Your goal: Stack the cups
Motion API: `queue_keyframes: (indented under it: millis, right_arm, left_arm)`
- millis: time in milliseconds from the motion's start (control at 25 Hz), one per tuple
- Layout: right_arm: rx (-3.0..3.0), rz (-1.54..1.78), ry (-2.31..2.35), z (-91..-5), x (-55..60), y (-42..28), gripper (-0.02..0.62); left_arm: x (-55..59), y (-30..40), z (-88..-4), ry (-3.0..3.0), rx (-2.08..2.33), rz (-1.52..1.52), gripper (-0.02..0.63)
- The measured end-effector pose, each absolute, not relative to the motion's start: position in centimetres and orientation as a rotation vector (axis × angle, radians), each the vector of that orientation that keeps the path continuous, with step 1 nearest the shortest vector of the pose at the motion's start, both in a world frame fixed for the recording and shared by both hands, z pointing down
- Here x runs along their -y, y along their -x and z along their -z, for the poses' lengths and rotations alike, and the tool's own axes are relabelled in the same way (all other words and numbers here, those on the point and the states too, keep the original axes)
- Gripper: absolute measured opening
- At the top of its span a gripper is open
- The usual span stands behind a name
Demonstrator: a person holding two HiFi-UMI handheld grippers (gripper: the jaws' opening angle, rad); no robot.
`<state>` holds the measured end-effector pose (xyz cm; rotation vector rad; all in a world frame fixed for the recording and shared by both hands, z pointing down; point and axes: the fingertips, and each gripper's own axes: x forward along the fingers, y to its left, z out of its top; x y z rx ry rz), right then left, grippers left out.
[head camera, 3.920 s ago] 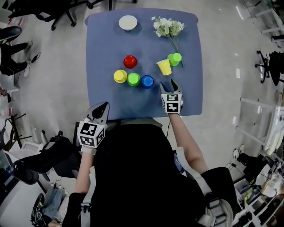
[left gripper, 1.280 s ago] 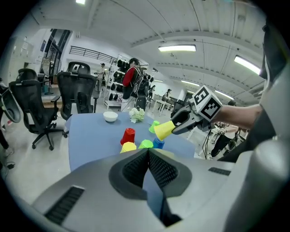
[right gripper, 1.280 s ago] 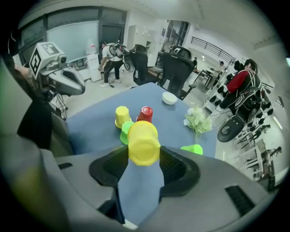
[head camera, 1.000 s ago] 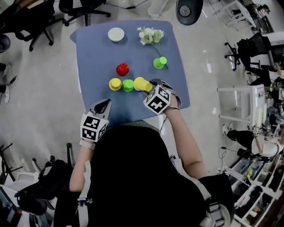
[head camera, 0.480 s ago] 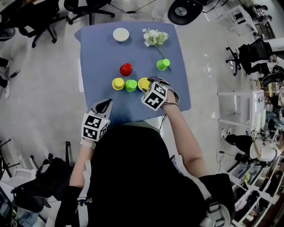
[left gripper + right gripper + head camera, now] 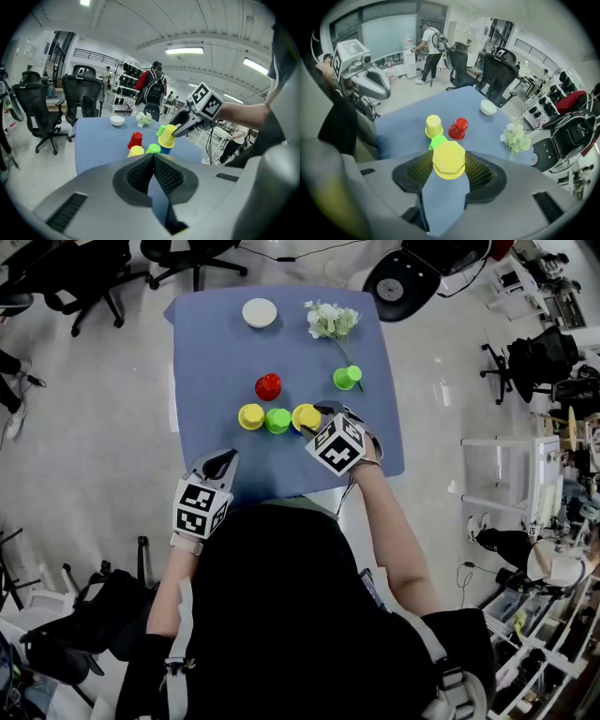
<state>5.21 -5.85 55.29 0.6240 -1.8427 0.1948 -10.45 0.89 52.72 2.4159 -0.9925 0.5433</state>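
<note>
Under the yellow cup (image 6: 167,135), only the left gripper view reveals a blue cup (image 6: 165,150).

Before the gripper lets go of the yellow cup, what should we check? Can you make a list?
1. Right gripper grips the yellow cup: ok.
2. Yellow cup is over the blue cup: ok.
3. Yellow cup pushed fully down: cannot tell.
4. Green cup next door is not knocked over: ok.
5. Left gripper shut, empty, away from the cups: ok.
</note>
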Motion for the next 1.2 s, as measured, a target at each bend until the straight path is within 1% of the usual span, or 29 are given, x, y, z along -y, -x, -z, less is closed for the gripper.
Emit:
queue_keyframes:
  millis: [160,360,600,840,1080,1200]
  right_arm:
    - [1.903,-0.266,-0.614,-55.0,6.0,-4.5,0.224]
    - [1.89,-0.296,-0.603,-56.7,5.9,-4.6,0.225]
    - [1.919,-0.318,-0.626,-56.7,6.2,-4.7,0.227]
    - [1.92,-0.324,-0.632,-57.1,6.3,-4.7,0.269]
    - [1.946,-0.332,-0.643,-57.2,6.2,-4.6,0.272]
    - [2.006,-0.363,-0.688,-56.0,6.2,-4.6,0.275]
  left_arm:
    - [-0.9,10.3,-52.7,-2.411,1.0,-0.547,0.011]
    - [-1.0,10.5,-52.7,-2.401,1.014,-0.548,0.011]
    - [-1.1,10.6,-52.8,-2.394,1.021,-0.554,0.011]
    - [-0.9,10.3,-52.8,-2.403,1.01,-0.543,0.011]
    - [-0.6,10.2,-53.0,-2.405,1.005,-0.55,0.011]
    - [0.2,10.3,-52.5,-2.418,1.019,-0.53,0.011]
